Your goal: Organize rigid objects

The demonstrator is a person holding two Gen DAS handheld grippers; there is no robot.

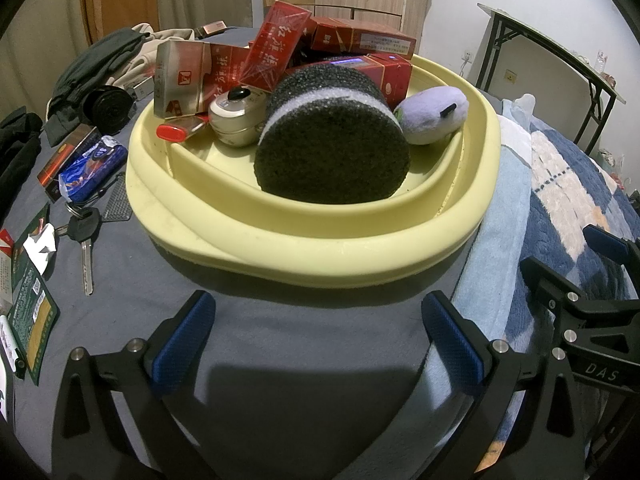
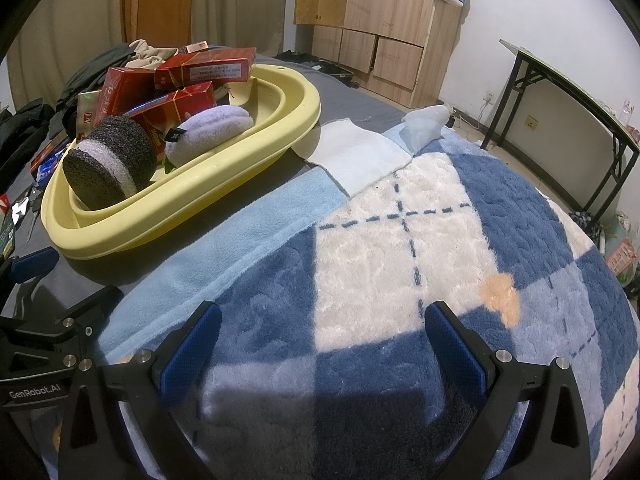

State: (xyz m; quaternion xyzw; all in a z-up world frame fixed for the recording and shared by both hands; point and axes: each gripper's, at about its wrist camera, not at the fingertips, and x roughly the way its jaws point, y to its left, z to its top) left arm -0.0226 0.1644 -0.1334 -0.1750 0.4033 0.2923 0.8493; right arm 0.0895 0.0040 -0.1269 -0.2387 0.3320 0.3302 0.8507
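A pale yellow basin [image 1: 320, 248] [image 2: 168, 216] sits on the grey bed. It holds several red cartons [image 1: 276, 44] [image 2: 180, 108], a dark round plush cookie [image 1: 332, 148] [image 2: 112, 160], a purple plush [image 1: 434, 114] [image 2: 216, 128], a silver round case [image 1: 236, 118] and a red lighter [image 1: 176, 131]. My left gripper [image 1: 316, 336] is open and empty, just in front of the basin's near rim. My right gripper [image 2: 322, 344] is open and empty over the blue and white blanket [image 2: 440, 240], to the right of the basin.
Left of the basin lie keys [image 1: 84, 236], a blue packet [image 1: 92, 168], a red box [image 1: 66, 156], green packets [image 1: 32, 312], a black round object [image 1: 108, 108] and clothes [image 1: 104, 60]. A folding table [image 2: 580, 92] and wooden cabinets [image 2: 380, 20] stand beyond.
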